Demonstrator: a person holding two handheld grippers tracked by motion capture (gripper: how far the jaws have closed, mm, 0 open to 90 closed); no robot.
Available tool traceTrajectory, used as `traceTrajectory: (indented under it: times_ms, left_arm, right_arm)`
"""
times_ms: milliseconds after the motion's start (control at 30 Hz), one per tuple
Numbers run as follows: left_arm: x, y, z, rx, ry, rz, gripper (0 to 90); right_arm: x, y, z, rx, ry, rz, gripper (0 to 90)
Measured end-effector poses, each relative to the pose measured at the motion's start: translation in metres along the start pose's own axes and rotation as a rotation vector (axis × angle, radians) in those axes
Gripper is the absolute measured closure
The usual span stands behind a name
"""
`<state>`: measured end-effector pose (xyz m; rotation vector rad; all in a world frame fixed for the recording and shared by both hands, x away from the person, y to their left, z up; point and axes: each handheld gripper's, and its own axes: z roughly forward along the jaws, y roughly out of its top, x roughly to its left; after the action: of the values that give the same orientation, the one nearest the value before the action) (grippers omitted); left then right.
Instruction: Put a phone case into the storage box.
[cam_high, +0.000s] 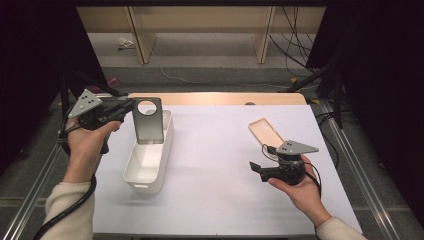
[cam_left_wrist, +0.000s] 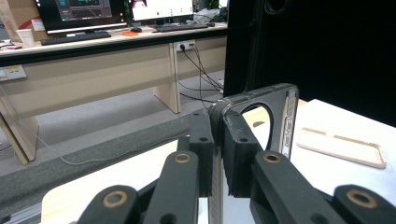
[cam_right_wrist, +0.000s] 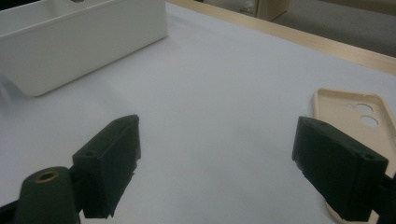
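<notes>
A person at a white worktop (cam_high: 220, 150) is holding a dark, smoke-tinted phone case (cam_high: 148, 121) upright above a white plastic bin (cam_high: 148, 159), pinched by its upper edge in the left hand-held gripper (cam_high: 131, 106). The left gripper view is showing the two black jaws pressed together on the case (cam_left_wrist: 261, 122) with the round camera cut-out standing just beyond them, so the grip looks firm. Gripping the case by that top edge is leaving its long body hanging free over the bin's far end, which suggests the case is about to be lowered inside rather than laid flat on the worktop. The case appears to be clear of the bin's rim, though whether its lower edge is already dipping below the rim is hard to tell from above.

The right hand-held gripper (cam_high: 256, 168) is resting low near the front right of the worktop, its jaws spread wide apart and holding nothing, as its own view (cam_right_wrist: 217, 168) is making plain. Just beside it, a beige phone case (cam_high: 266, 132) is lying open side up on the worktop (cam_right_wrist: 233, 93), camera holes toward the far end (cam_right_wrist: 357, 116). With its jaws spread and the beige case so close, the right hand looks ready to pick it up next. The bin (cam_right_wrist: 70, 42) is sitting well apart from it, across the white surface.
</notes>
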<state>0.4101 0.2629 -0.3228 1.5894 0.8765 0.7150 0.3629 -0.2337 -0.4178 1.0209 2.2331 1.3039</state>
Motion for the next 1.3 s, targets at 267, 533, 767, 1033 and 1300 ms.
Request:
traceTrajectory:
  times_ms: [267,533,767,1033,1300]
  left_arm:
    - [0.002,-0.003,0.002,0.006,0.005,-0.006,82.8]
    - [0.007,-0.008,0.003,0.010,0.012,-0.013,82.7]
    - [0.008,-0.009,0.006,0.013,0.010,-0.006,82.7]
    - [0.014,-0.007,0.012,0.018,0.014,0.003,82.8]
    - [0.019,-0.007,0.023,0.022,0.008,-0.002,82.8]
  right_arm:
    - [0.000,0.000,0.000,-0.001,0.000,-0.001,16.2]
    - [0.000,0.000,0.000,-0.002,0.000,-0.002,16.2]
    - [-0.001,0.000,0.000,-0.001,-0.001,0.001,16.2]
    - [-0.002,-0.001,0.001,0.003,-0.001,0.009,16.2]
    - [-0.004,-0.001,0.002,0.005,-0.006,0.018,16.2]
